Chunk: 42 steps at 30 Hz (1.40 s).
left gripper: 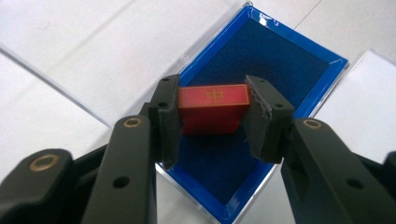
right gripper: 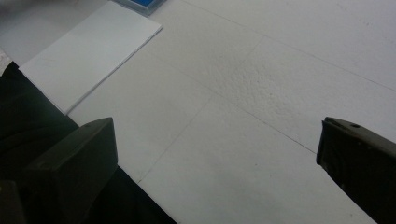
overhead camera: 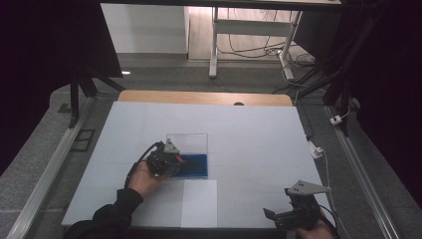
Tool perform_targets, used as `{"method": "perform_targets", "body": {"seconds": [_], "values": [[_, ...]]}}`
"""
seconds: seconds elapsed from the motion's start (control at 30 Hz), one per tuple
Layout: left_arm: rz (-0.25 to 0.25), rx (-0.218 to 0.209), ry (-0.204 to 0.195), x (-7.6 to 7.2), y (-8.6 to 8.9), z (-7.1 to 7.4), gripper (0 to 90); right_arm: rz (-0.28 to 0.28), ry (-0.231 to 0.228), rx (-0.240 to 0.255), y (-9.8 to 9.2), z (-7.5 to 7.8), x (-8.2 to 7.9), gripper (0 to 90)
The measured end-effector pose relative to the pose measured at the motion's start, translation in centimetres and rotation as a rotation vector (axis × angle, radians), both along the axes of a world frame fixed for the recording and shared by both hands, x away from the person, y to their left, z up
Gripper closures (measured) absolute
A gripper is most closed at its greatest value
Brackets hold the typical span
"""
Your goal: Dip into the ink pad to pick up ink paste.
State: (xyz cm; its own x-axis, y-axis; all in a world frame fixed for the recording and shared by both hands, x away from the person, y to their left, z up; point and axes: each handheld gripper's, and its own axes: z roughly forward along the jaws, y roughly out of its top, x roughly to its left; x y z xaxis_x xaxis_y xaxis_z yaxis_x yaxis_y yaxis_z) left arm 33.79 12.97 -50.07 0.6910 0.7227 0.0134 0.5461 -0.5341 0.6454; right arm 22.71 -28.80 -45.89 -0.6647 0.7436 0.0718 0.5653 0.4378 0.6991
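A small red box (left gripper: pixel 214 108) with a gold cross mark on its top sits between the two black jaws of my left gripper (left gripper: pixel 214 119), which is shut on it over the blue felt tray (left gripper: pixel 299 74) of an open clear case. From above, the left gripper (overhead camera: pixel 171 162) hangs at the tray's left end, and the red box (overhead camera: pixel 179 160) peeks out beside it. The case's clear lid (overhead camera: pixel 187 143) stands up behind the blue tray (overhead camera: pixel 196 166). My right gripper (overhead camera: pixel 278 216) rests at the table's near right corner, its jaws wide apart (right gripper: pixel 215 154) over bare white table.
A white card (overhead camera: pixel 199 203) lies flat just in front of the case, also seen as a white card (right gripper: pixel 88 56) at upper left from the right gripper. The table (overhead camera: pixel 259 139) is white with a wooden far edge. A dark sleeve (right gripper: pixel 28 135) lies close by the right gripper.
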Motion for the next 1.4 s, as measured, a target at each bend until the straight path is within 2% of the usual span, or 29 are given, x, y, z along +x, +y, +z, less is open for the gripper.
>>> {"method": "perform_targets", "body": {"seconds": [0.17,0.3,0.37,0.53,0.6,0.67,0.8,0.9,1.27,1.4], "values": [[-0.002,-0.067,0.03,0.5,0.8,-0.3,58.4,-0.001,0.0,0.0,0.0,0.0,0.0,0.0],[-0.002,-0.077,0.042,0.6,1.0,-0.3,58.4,0.0,-0.001,-0.001,0.0,0.0,0.0,0.0],[-0.003,-0.065,0.037,0.5,0.8,-0.2,58.3,0.0,0.0,-0.003,0.0,0.0,0.0,0.0],[0.002,0.014,-0.007,-0.2,-0.2,0.0,58.3,0.001,0.001,-0.004,0.1,0.0,0.0,0.0],[0.003,0.025,-0.016,-0.3,-0.4,0.0,58.3,0.001,0.002,-0.006,0.1,0.0,0.0,0.0],[0.003,0.016,-0.006,-0.2,-0.2,0.0,58.3,0.001,0.001,-0.007,0.1,0.0,0.0,0.0],[-0.003,-0.036,0.025,0.3,0.5,-0.1,58.2,0.001,0.001,-0.005,0.0,0.0,0.0,0.0],[-0.004,-0.051,0.037,0.5,0.7,-0.1,58.2,0.0,0.003,-0.003,0.0,0.0,0.0,0.0],[-0.007,-0.028,0.046,0.6,0.4,0.3,57.9,-0.004,0.007,-0.001,0.0,0.0,0.1,0.0],[-0.003,-0.059,0.056,0.7,0.5,0.5,57.9,-0.004,0.007,0.0,0.0,0.0,0.1,0.0]]}}
